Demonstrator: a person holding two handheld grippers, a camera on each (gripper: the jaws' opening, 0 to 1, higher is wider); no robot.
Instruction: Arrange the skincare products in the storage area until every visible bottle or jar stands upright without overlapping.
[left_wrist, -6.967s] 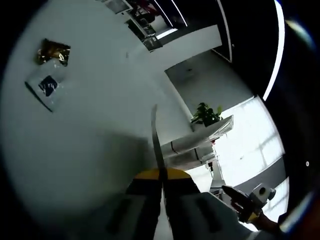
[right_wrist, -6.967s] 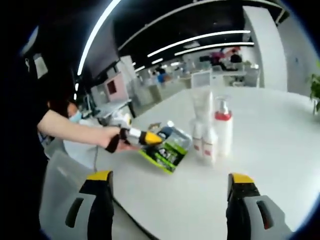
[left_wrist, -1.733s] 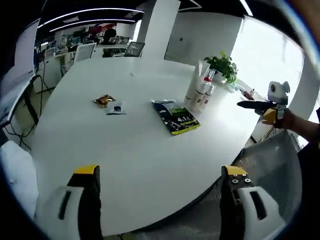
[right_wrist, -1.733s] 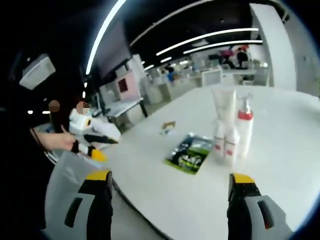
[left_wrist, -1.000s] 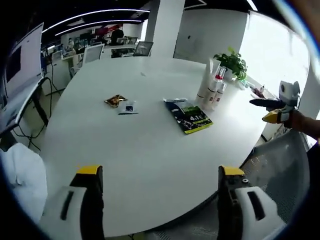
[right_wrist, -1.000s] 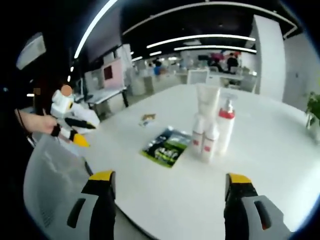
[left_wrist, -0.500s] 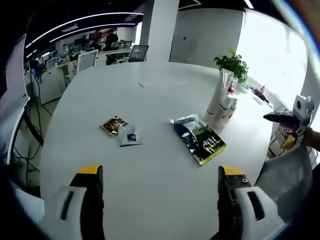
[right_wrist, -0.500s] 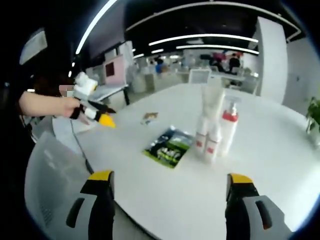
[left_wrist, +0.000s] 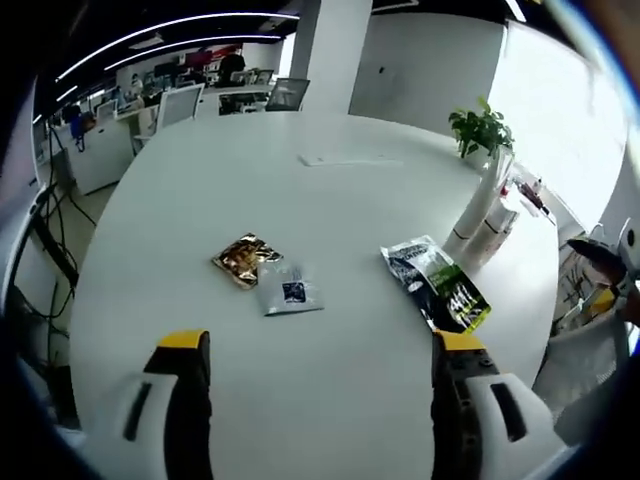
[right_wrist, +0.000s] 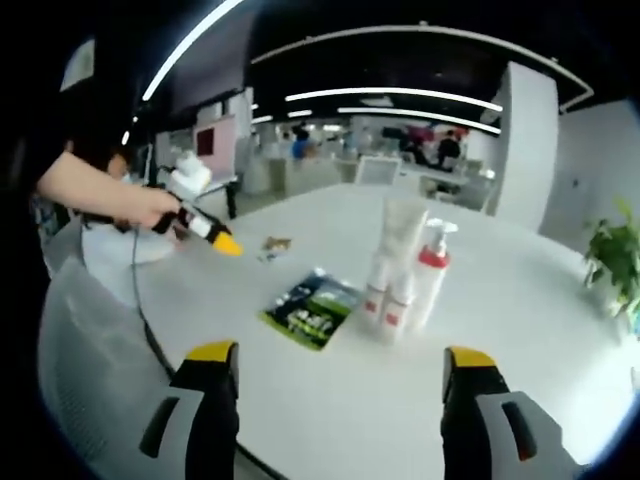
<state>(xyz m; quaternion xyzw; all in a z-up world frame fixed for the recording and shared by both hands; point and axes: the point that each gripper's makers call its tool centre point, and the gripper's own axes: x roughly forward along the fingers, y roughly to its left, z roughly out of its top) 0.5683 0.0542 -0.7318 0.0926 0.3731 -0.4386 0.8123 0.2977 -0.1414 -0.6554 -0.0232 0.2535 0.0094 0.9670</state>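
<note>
A cluster of skincare bottles (right_wrist: 400, 275) stands upright on the white round table (right_wrist: 520, 330): a tall white tube (right_wrist: 400, 232), a pump bottle with a red collar (right_wrist: 431, 270) and two small white bottles (right_wrist: 380, 304) in front. The left gripper view has the same cluster (left_wrist: 482, 218) at the far right. My right gripper (right_wrist: 340, 354) is open and short of the table's near edge. My left gripper (left_wrist: 320, 342) is open above the table edge, empty. A person's hand holds that left gripper (right_wrist: 208, 232) out over the table's left side.
A green and black packet (right_wrist: 310, 308) lies flat beside the bottles, also the green packet (left_wrist: 437, 284). A gold packet (left_wrist: 243, 259) and a clear sachet with a blue mark (left_wrist: 291, 292) lie mid-table. A potted plant (left_wrist: 479, 129) stands far back. A mesh chair back (right_wrist: 90, 350) is at left.
The left gripper has come forward over the table, so the gold packet and the sachet look nearer. The right view has shifted slightly. Both grippers stay open; the bottles have not moved.
</note>
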